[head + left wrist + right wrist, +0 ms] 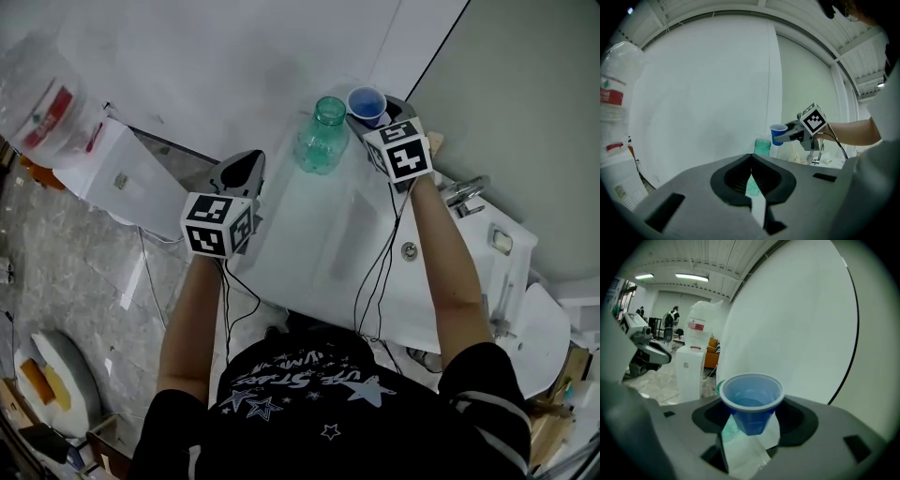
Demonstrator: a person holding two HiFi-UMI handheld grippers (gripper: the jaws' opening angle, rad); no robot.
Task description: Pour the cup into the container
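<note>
In the head view, the person stood at a white table (319,253). A clear green jar (321,136) stood upright near the table's far edge, its mouth uncovered. The right gripper (380,117) held a blue cup (366,98) upright in the air, just right of the jar's mouth. The left gripper (246,167) hovered off the table's left edge, well apart from the jar. A white water dispenser (127,173) stood on the floor to the left.

In the left gripper view, the left gripper's (751,157) jaws met at their tips with nothing between them. Beyond them the green jar (762,146) rose from the table. The blue cup (778,133) sat in the right gripper (787,133), above and to the right of the jar's rim and clear of it.

In the right gripper view, the right gripper's (751,425) jaws were clamped on the lower body of the blue cup (751,394), one on each side. The cup's rim was level, and what looked like a little clear liquid lay inside. Part of the green jar (727,425) showed below and left of the cup.
</note>
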